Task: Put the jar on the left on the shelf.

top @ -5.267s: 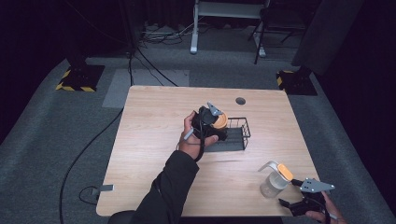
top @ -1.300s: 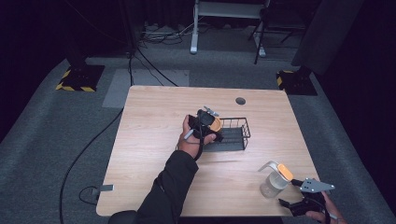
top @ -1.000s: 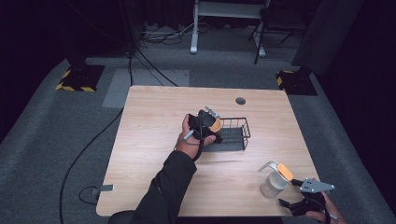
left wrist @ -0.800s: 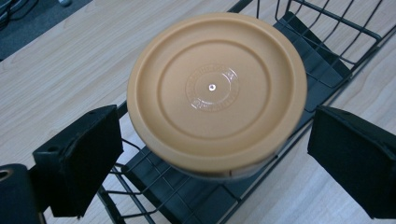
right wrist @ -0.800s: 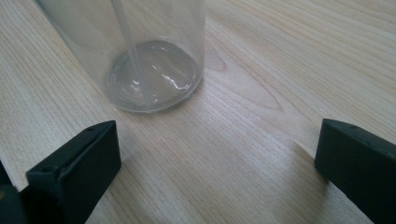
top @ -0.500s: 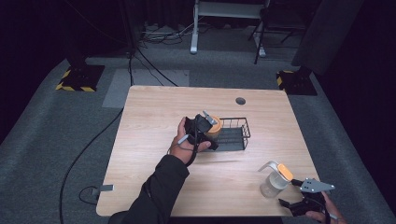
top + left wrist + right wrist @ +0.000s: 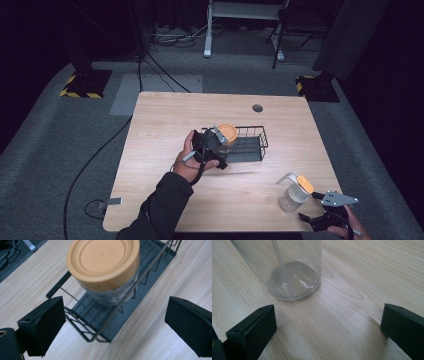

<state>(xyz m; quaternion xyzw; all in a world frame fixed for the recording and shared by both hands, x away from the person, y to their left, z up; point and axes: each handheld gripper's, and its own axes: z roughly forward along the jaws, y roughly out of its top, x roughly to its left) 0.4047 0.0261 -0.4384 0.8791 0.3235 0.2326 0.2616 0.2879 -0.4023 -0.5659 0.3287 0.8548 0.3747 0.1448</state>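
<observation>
A clear jar with an orange lid stands in the left end of a black wire basket near the table's middle. My left gripper hovers just short of it, jaws wide open, nothing between them. In the high view the left gripper sits at the basket's left end, beside the jar. A clear plastic jug with an orange lid stands at the front right. My right gripper is open, low over the table, with the jug's base just ahead of it.
The wooden table has a small round hole at its back edge. A black cable runs along the carpet left of the table. Stands and chair legs stand behind the table in the dark.
My left gripper has drawn back a little to the left, off the orange-lidded jar, which stays in the basket. The right gripper and the jug have not moved.
</observation>
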